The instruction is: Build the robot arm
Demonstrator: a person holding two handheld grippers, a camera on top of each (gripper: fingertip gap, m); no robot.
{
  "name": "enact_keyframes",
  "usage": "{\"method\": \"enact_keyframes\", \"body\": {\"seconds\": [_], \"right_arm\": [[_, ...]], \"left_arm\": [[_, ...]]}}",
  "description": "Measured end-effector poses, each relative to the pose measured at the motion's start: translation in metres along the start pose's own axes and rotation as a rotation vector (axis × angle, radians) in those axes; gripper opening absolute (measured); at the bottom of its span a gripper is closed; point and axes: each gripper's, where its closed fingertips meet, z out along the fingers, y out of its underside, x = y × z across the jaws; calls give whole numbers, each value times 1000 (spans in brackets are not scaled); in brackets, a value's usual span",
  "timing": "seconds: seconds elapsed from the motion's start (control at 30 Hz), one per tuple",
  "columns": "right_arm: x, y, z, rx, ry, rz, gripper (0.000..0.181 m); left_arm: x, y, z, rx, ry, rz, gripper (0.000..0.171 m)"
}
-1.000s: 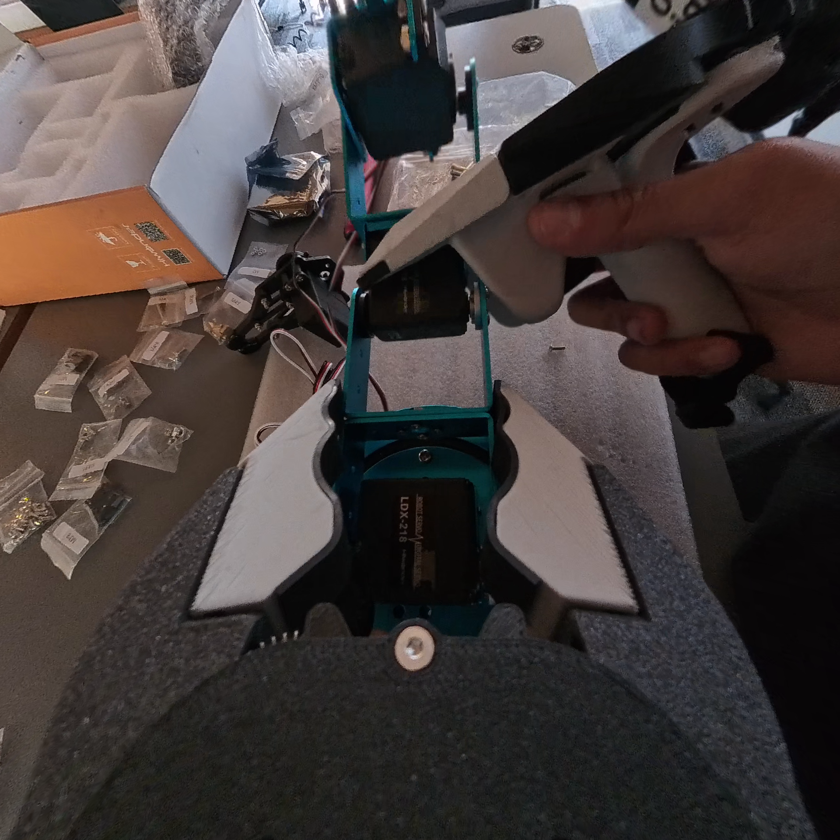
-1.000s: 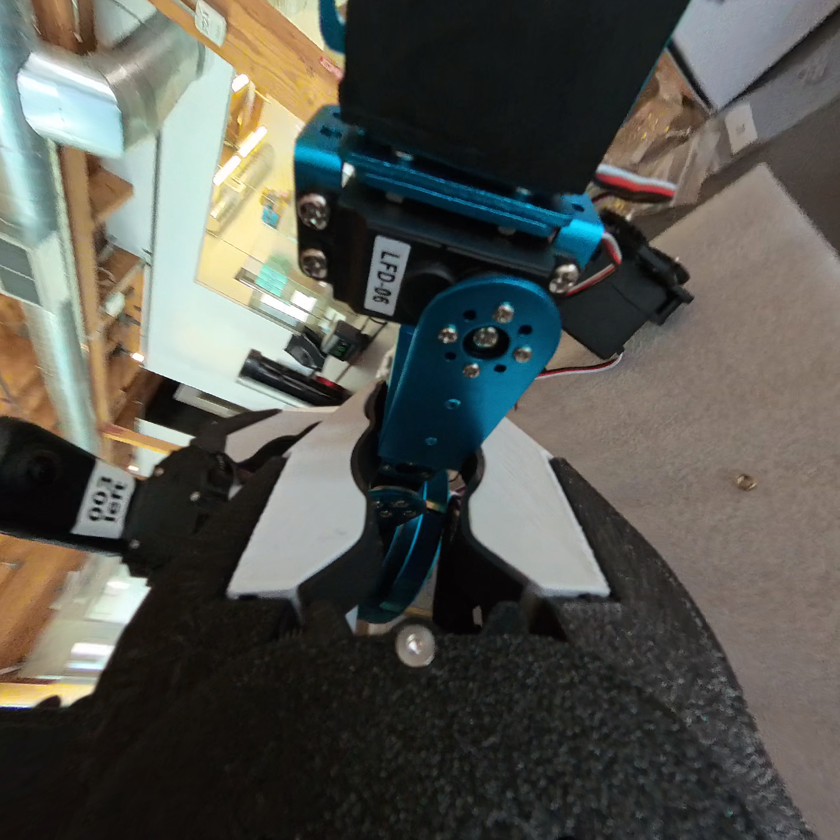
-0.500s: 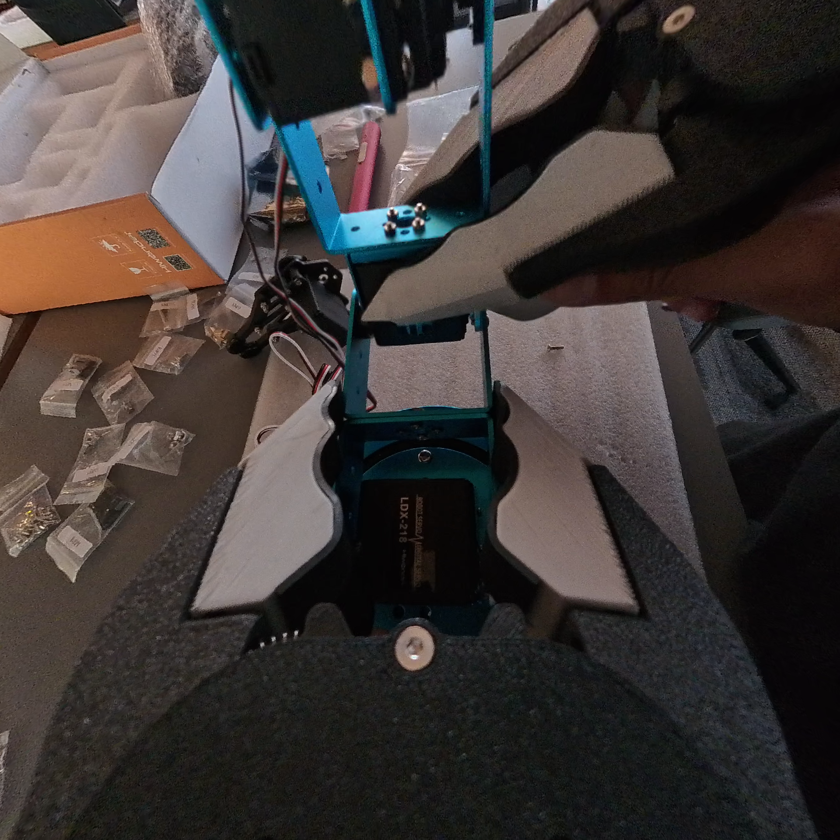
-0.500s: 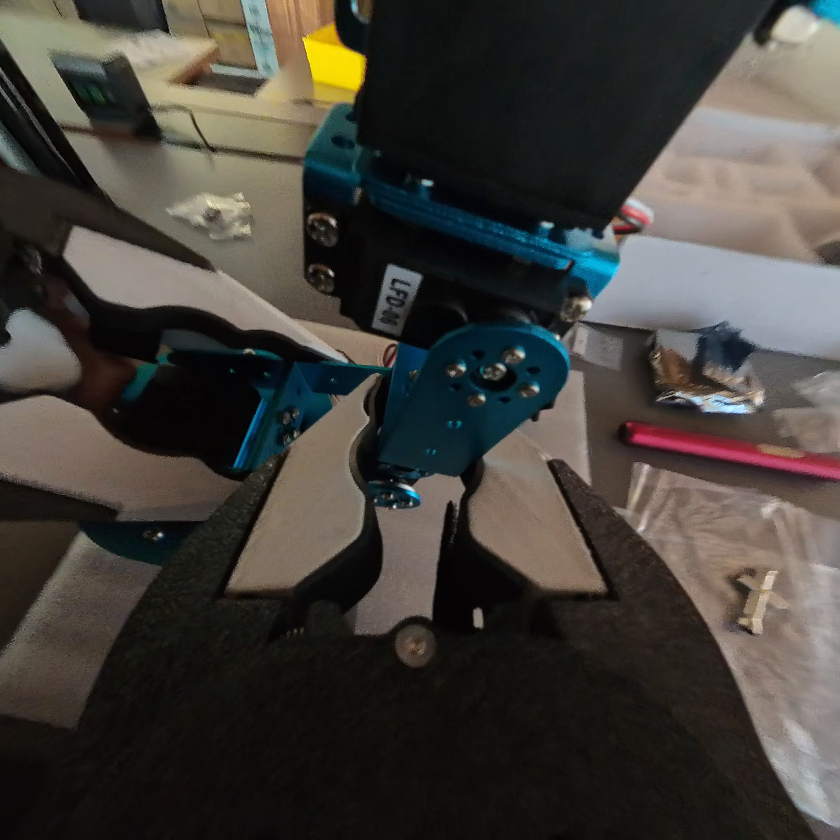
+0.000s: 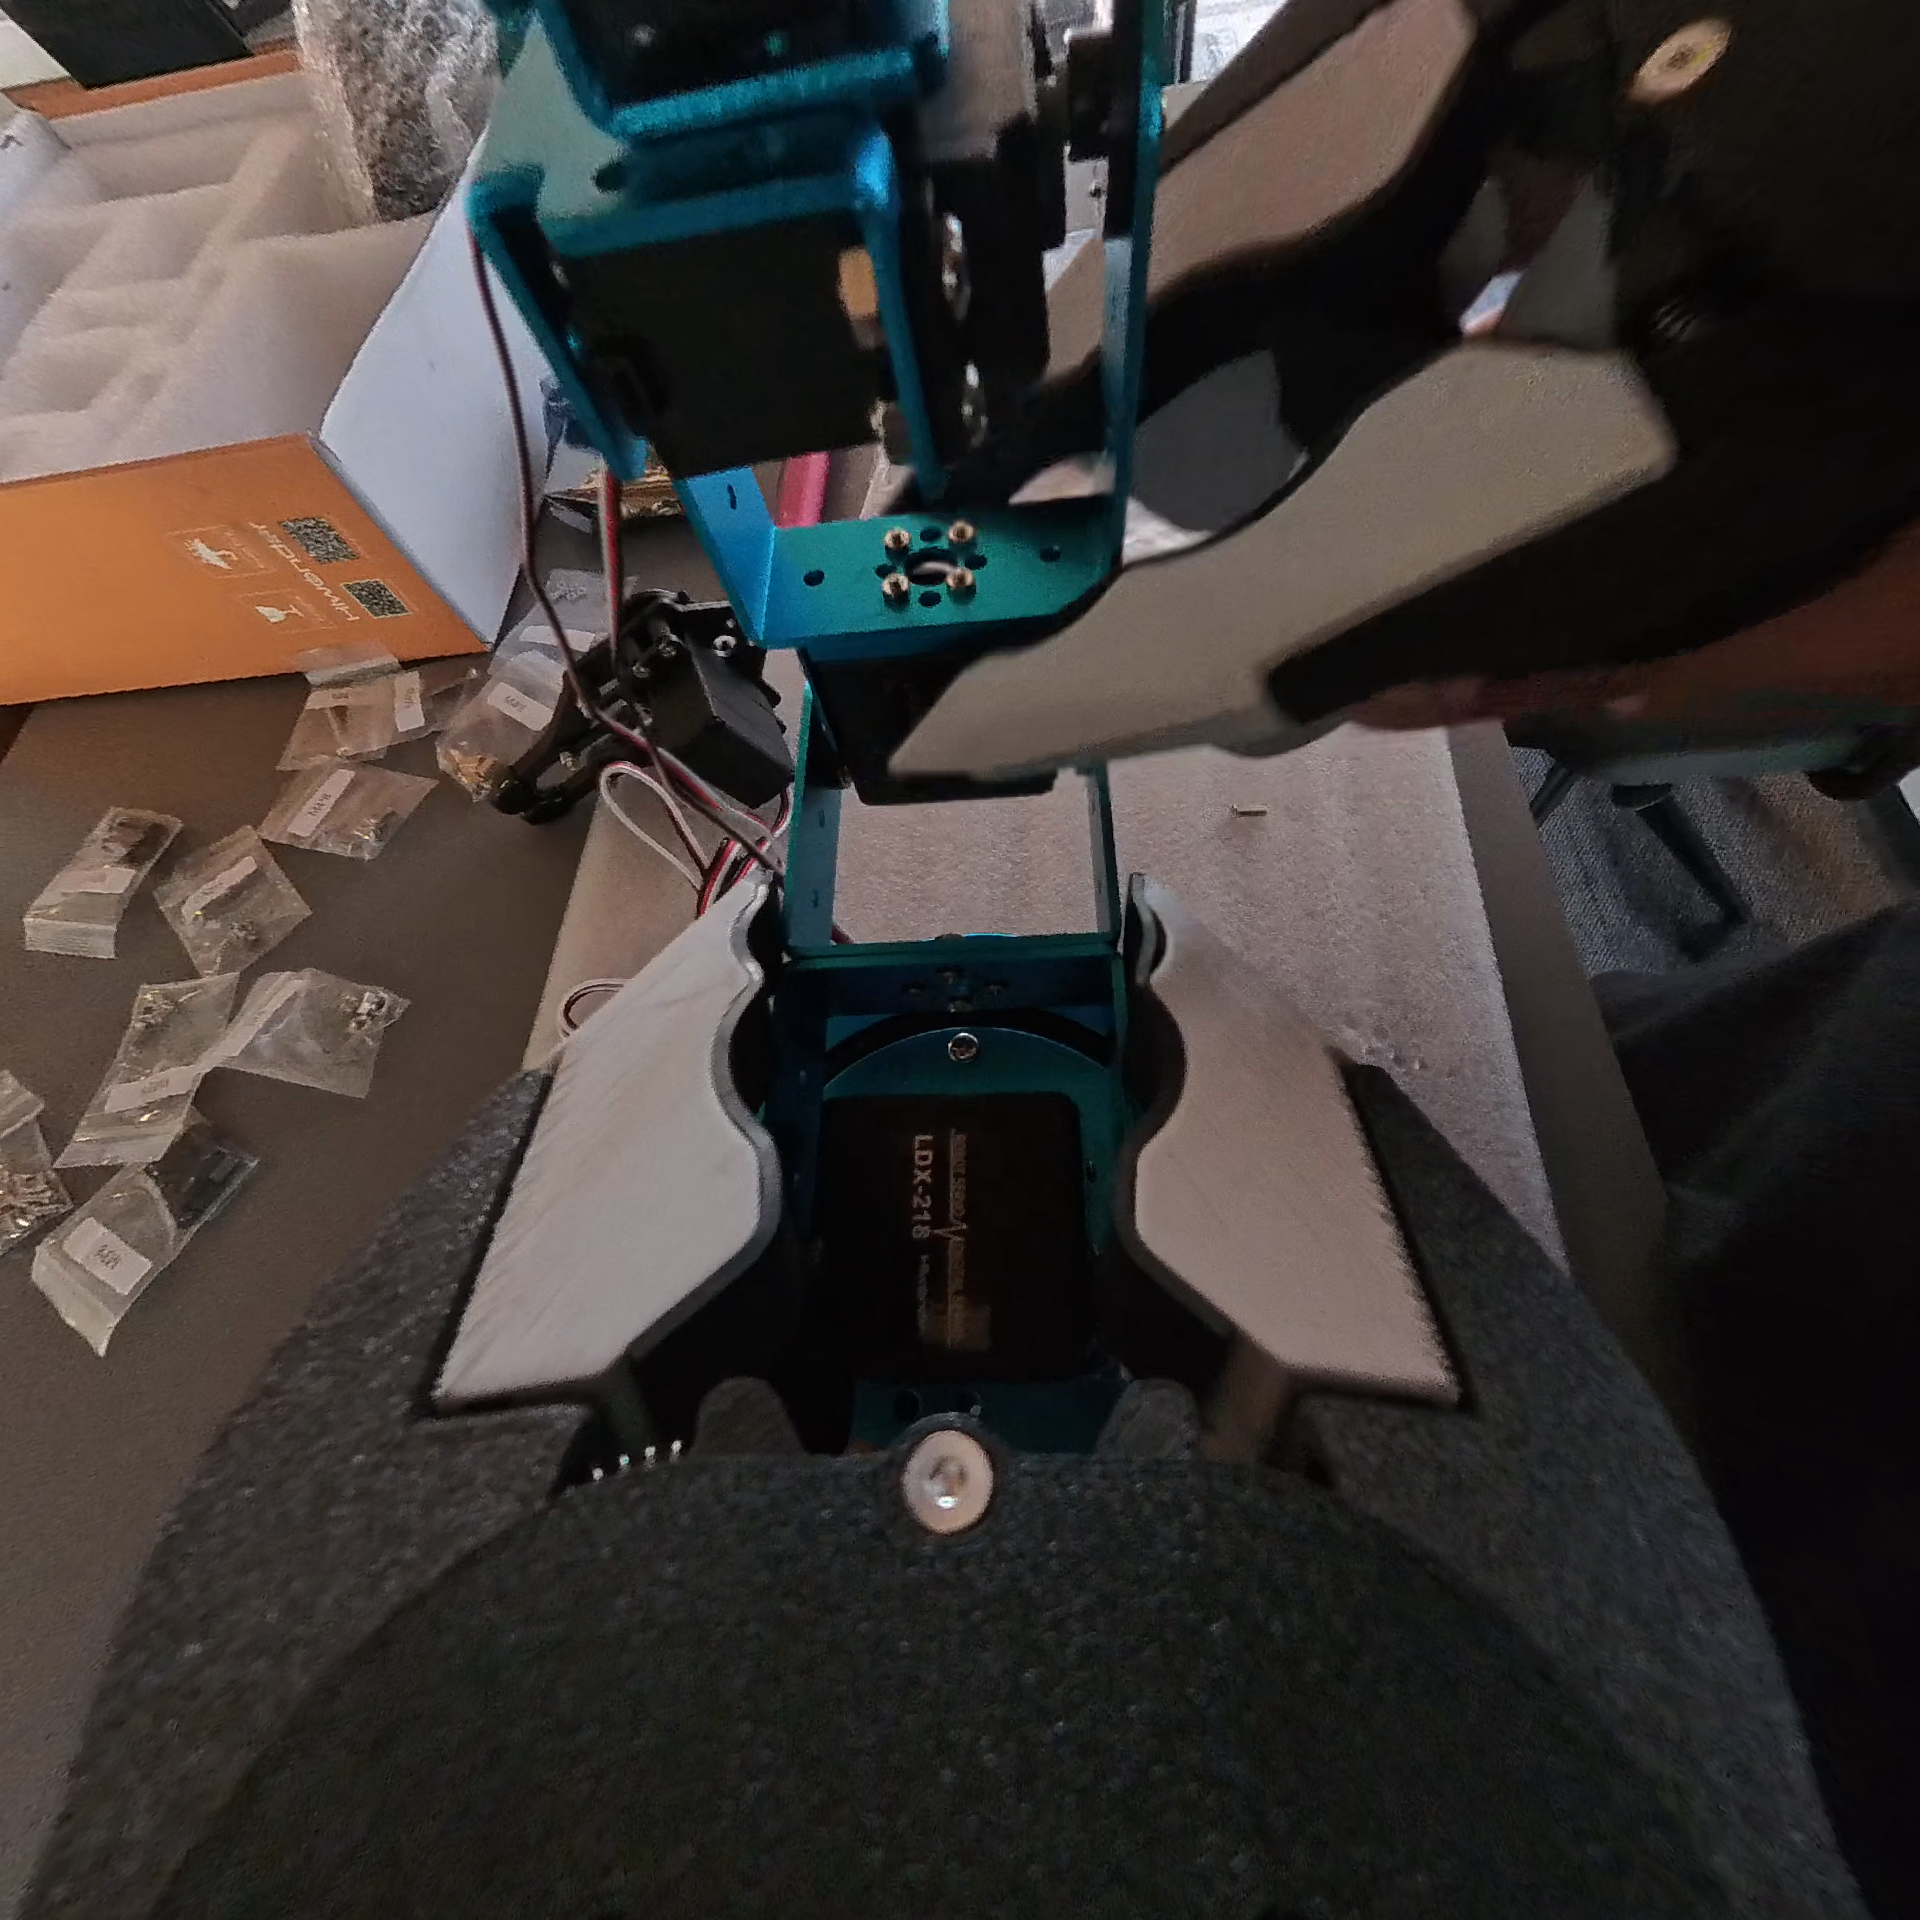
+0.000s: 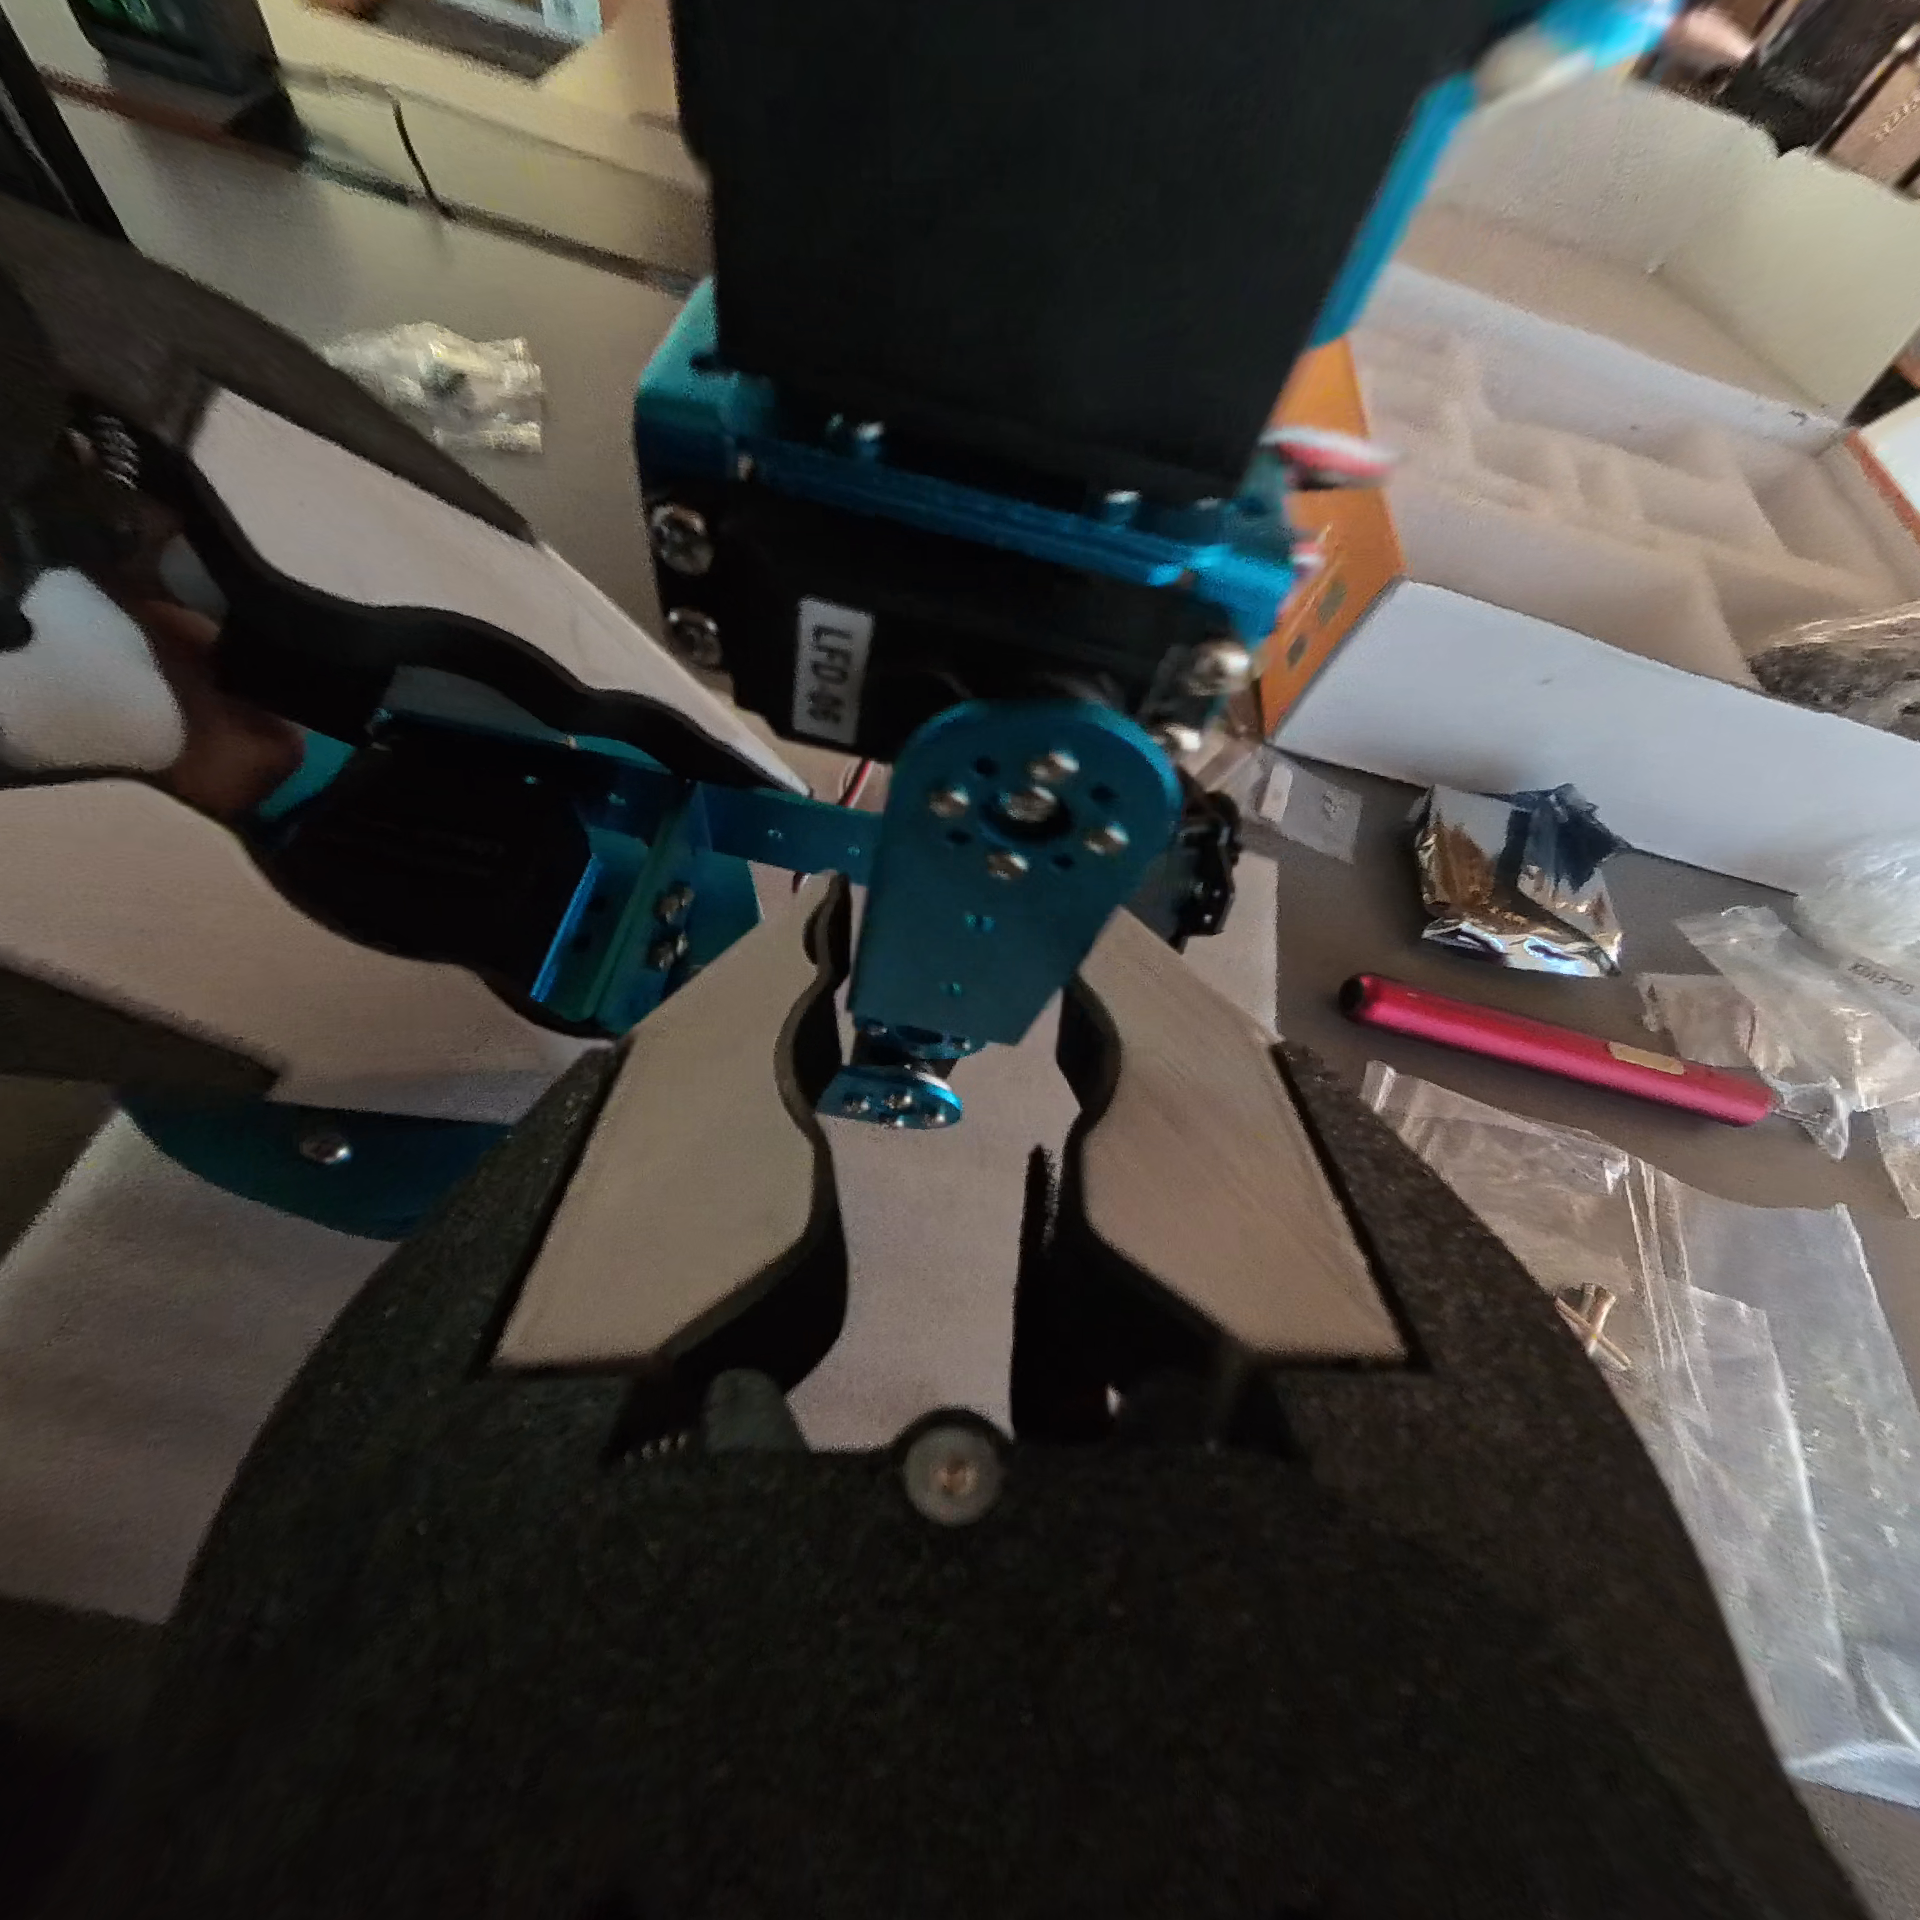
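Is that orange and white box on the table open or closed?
Open. The orange and white box shows its white foam insert from above, with moulded hollows exposed and no lid over them.

A dark surface (image 5: pixel 416 935) carries a pale foam mat (image 5: pixel 1299 862), scattered small plastic bags (image 5: pixel 223 904), an orange-and-white box (image 5: pixel 208 561) and what looks like a red pen (image 6: pixel 1548 1049).

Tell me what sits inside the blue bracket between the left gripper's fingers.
Inside the blue bracket, gripped by the left gripper, sits a black servo with a round blue plate above it. The servo's lower end is hidden behind the gripper body.
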Motion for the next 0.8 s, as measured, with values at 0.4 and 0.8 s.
{"method": "enact_keyframes", "body": {"seconds": [0.4, 0.8], "right_arm": [[5, -21, -20, 123, -118, 72, 34], [-4, -32, -11, 173, -216, 51, 25]], "left_arm": [[-4, 5, -4, -73, -71, 18, 73], [-2, 14, -2, -87, -4, -118, 68]]}}
